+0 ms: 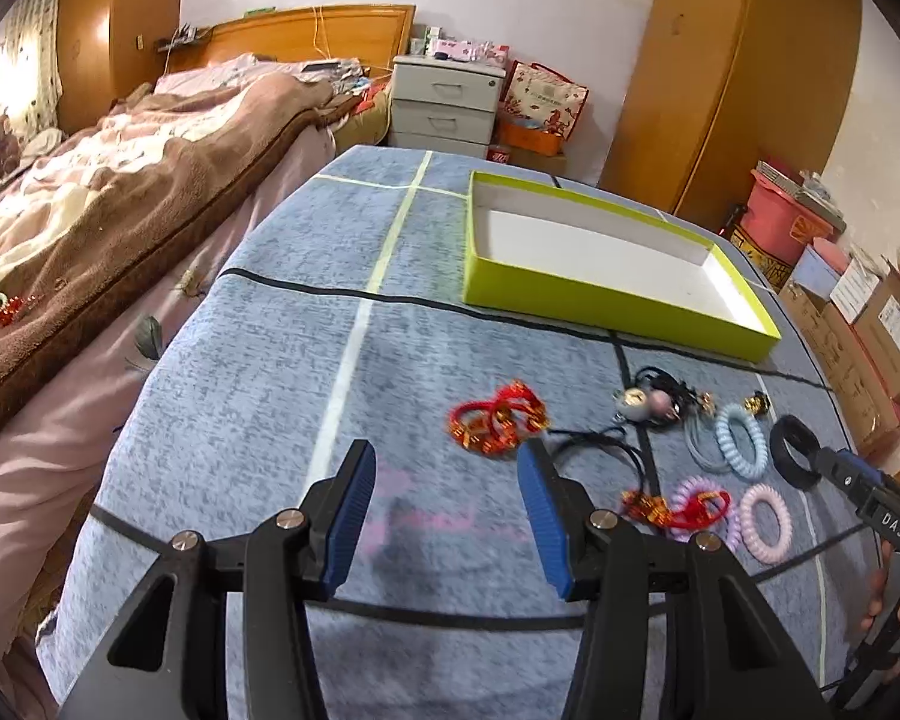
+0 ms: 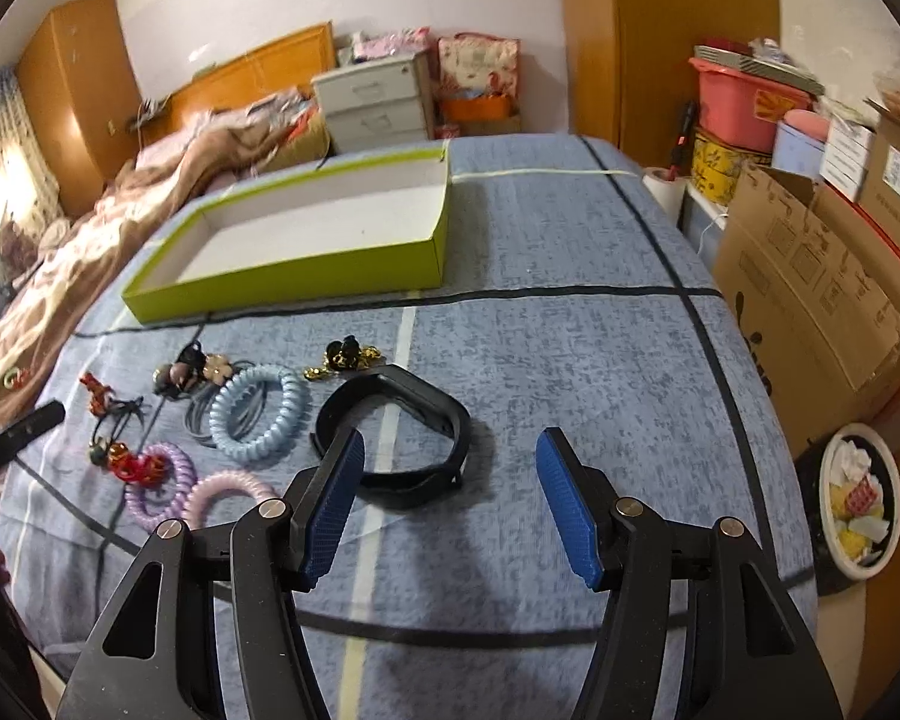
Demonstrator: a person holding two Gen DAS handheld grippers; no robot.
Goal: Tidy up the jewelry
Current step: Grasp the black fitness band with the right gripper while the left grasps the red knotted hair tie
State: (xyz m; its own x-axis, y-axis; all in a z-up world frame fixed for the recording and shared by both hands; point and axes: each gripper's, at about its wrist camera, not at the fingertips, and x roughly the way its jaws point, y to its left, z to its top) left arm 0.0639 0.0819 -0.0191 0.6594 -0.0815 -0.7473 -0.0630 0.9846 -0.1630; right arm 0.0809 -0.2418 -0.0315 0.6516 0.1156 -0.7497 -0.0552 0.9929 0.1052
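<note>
An empty lime-green box (image 1: 600,294) (image 2: 306,267) stands at the back of the blue cloth. Jewelry lies in front of it: a red knotted cord bracelet (image 1: 498,417), a light-blue coil ring (image 1: 741,441) (image 2: 258,414), pink and purple coil rings (image 1: 765,522) (image 2: 159,486), beaded hair ties (image 1: 648,402) (image 2: 189,375), a gold-and-black clip (image 2: 345,357) and a black wristband (image 2: 399,444) (image 1: 795,456). My left gripper (image 1: 447,516) is open and empty, just short of the red bracelet. My right gripper (image 2: 450,498) is open and empty, just short of the black wristband.
A bed with a brown blanket (image 1: 120,180) lies to the left, with a small bracelet (image 1: 0,307) on it. Cardboard boxes (image 2: 810,288) and a bowl (image 2: 861,498) stand right of the table. A white drawer unit (image 1: 444,102) is behind.
</note>
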